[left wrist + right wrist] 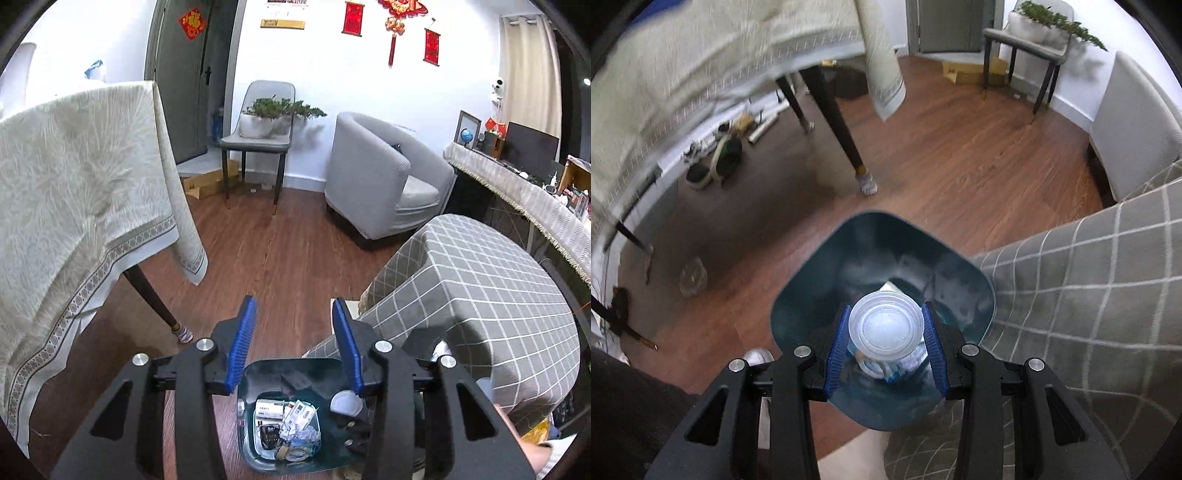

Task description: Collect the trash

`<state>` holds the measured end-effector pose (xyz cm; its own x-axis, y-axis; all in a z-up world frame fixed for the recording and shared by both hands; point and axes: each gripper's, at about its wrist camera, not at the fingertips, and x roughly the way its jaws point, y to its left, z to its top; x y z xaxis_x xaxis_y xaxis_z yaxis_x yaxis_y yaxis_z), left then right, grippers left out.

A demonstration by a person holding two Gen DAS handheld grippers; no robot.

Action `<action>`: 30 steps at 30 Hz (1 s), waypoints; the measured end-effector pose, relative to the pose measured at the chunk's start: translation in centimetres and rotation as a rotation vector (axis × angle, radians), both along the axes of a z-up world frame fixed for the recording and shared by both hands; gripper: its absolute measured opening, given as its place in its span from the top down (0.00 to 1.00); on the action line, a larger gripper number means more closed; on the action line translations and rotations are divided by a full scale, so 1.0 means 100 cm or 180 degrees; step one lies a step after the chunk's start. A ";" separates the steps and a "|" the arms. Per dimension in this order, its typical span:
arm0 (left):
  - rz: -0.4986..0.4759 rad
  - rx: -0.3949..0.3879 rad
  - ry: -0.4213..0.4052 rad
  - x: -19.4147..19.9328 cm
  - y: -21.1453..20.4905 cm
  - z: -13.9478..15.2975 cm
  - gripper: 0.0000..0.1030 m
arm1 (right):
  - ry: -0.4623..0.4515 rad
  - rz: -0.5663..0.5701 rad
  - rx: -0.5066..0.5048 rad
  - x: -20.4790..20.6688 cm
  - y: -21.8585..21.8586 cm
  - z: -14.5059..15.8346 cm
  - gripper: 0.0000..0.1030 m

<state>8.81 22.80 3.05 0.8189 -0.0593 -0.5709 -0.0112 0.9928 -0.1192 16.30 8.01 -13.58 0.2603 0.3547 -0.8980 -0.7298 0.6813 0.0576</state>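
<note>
A dark teal trash bin point(886, 251) stands on the wood floor beside a grey checked cover. My right gripper point(886, 311) points down into the bin and is shut on a clear plastic cup point(885, 325), one blue pad on each side of it. The bin point(258, 373) also shows low in the left wrist view, holding small cartons point(269, 409), crumpled paper point(301, 432) and a tape roll point(295, 453). The cup point(345, 403) appears at the bin's right side there. My left gripper point(293, 306) hangs above the bin, open, with only floor showing between its pads.
A table under a cream cloth point(74, 184) stands to the left, its dark leg point(155, 299) close to the bin. The checked cover point(480, 295) is on the right. A grey armchair point(384, 173) and a chair with a potted plant point(266, 125) stand further back. Shoes point(720, 158) lie under the table.
</note>
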 end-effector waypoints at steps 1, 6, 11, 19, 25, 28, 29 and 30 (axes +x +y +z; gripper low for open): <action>0.0000 -0.0001 -0.0026 -0.002 -0.001 0.003 0.56 | 0.0037 0.0033 -0.0045 -0.001 0.001 -0.004 0.57; 0.0035 0.0035 -0.0127 -0.006 -0.006 0.012 0.55 | -0.0093 0.0057 -0.0059 -0.005 -0.004 0.003 0.40; 0.0073 0.0139 -0.0175 -0.009 -0.009 0.019 0.54 | -0.0194 0.0051 0.0122 -0.011 -0.016 0.024 0.40; 0.0220 0.0235 -0.0250 -0.022 -0.019 0.025 0.36 | -0.0534 -0.0034 0.0568 -0.025 -0.044 0.083 0.32; 0.0234 0.0022 -0.0176 -0.019 -0.030 0.016 0.21 | -0.0896 -0.0351 0.0817 -0.029 -0.087 0.119 0.29; 0.0306 0.0122 -0.0198 -0.020 -0.040 0.014 0.11 | -0.1101 -0.0515 0.0845 -0.031 -0.111 0.131 0.28; 0.0313 0.0134 -0.0206 -0.021 -0.043 0.013 0.10 | -0.1186 -0.0569 0.0824 -0.032 -0.117 0.134 0.27; 0.0315 0.0141 -0.0216 -0.021 -0.046 0.013 0.08 | -0.1291 -0.0644 0.0787 -0.033 -0.125 0.137 0.23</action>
